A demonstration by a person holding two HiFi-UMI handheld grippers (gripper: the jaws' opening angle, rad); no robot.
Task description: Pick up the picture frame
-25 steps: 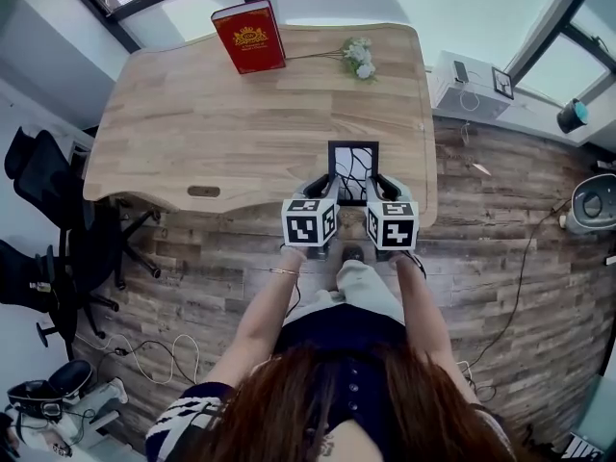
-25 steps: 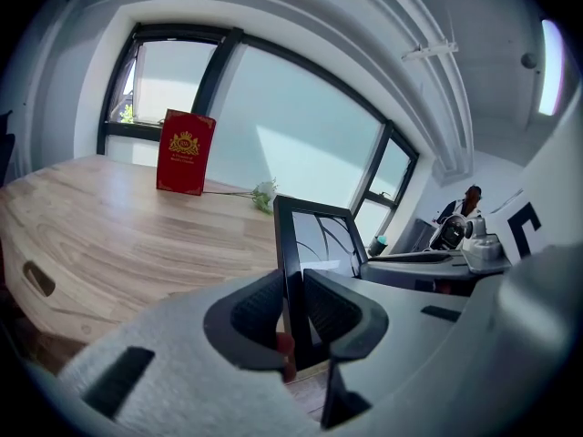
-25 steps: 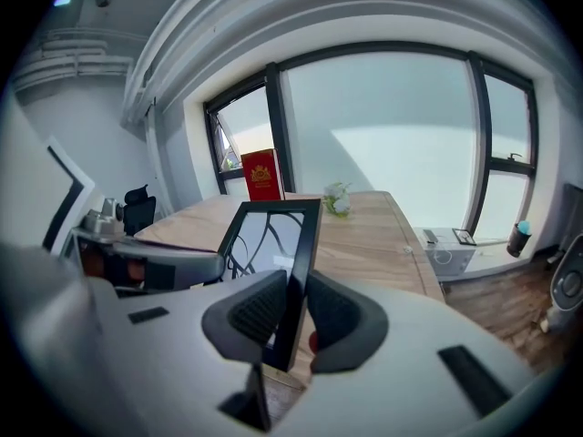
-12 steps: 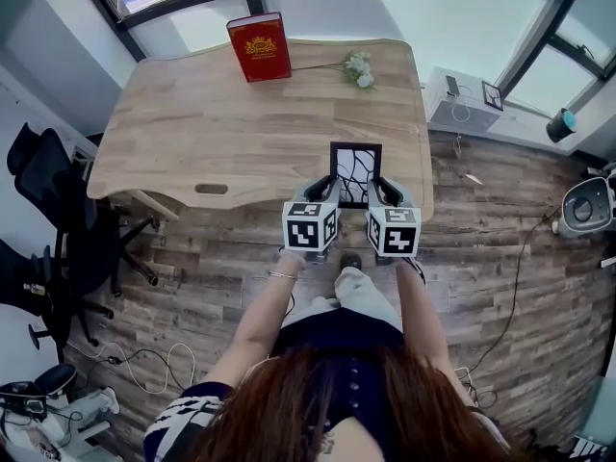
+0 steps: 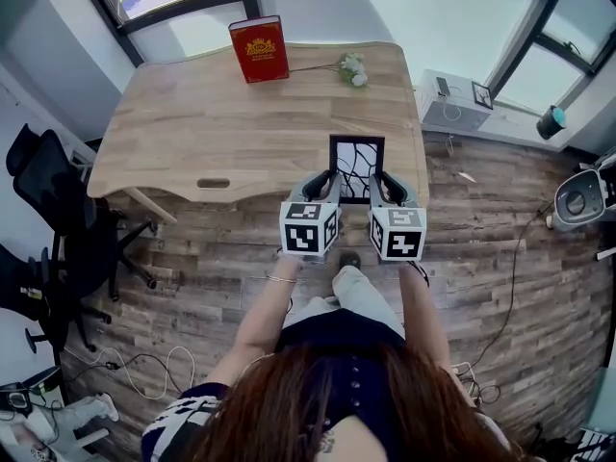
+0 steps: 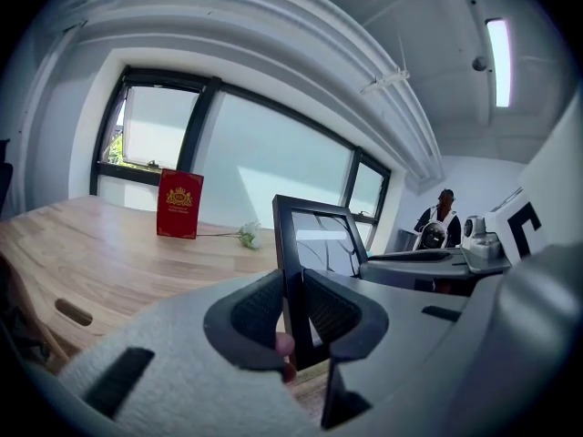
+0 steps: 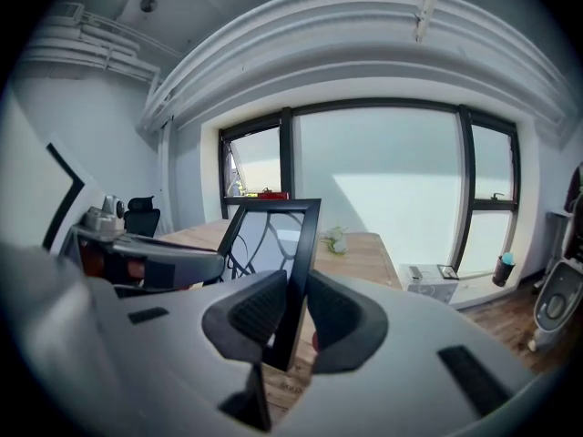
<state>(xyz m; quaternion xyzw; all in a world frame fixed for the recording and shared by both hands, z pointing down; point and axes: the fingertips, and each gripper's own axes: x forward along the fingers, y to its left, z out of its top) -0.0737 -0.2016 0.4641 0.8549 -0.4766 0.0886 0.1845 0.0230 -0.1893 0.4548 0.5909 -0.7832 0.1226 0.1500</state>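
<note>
A black picture frame (image 5: 355, 167) with a line drawing stands upright over the near right part of the wooden table (image 5: 192, 123). My left gripper (image 5: 328, 186) is shut on the frame's left edge (image 6: 290, 280). On the frame's right edge (image 7: 296, 280) my right gripper (image 5: 381, 186) is shut. In the left gripper view the dark pads (image 6: 257, 309) press both faces of the frame. The right gripper view shows its pads (image 7: 339, 312) clamping the frame the same way. Whether the frame's bottom touches the table I cannot tell.
A red book (image 5: 259, 48) stands at the table's far edge, with a small white flower sprig (image 5: 351, 68) to its right. A white box (image 5: 452, 102) sits on the sill at right. Black office chairs (image 5: 43, 210) stand left of the table.
Both grippers stay shut on the frame, which sits slightly higher in the head view than a second ago. The head camera has shifted a little.
</note>
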